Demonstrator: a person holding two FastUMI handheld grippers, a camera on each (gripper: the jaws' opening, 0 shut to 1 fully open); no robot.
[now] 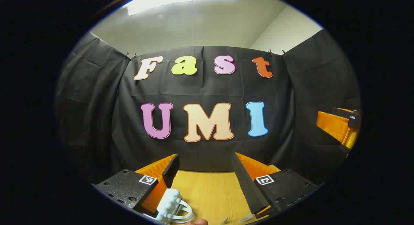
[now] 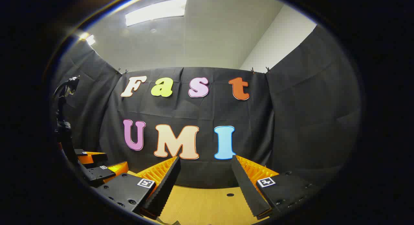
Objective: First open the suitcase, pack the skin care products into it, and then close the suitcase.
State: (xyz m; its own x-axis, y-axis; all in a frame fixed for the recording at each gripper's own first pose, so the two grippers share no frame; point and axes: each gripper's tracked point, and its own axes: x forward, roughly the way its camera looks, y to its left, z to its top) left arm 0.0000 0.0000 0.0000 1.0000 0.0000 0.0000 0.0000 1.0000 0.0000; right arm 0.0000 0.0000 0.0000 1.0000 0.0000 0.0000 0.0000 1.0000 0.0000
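In the left gripper view my left gripper (image 1: 205, 163) stands open over the wooden table (image 1: 210, 192), nothing between its fingers. A white knobbly item with a looped handle (image 1: 171, 205), perhaps one of the skin care products, lies on the table just by the left finger. My right gripper (image 1: 339, 124) appears at the far right edge, higher up. In the right gripper view the right gripper (image 2: 205, 166) is open too, held above the table (image 2: 200, 205). The left gripper (image 2: 97, 170) sits low at the left there.
A dark stand with a clamp (image 2: 63, 121) rises at the left booth wall. A small dark hole (image 2: 230, 195) marks the tabletop. Small pale scraps (image 1: 245, 218) and part of a hand (image 1: 197, 221) lie at the bottom edge.
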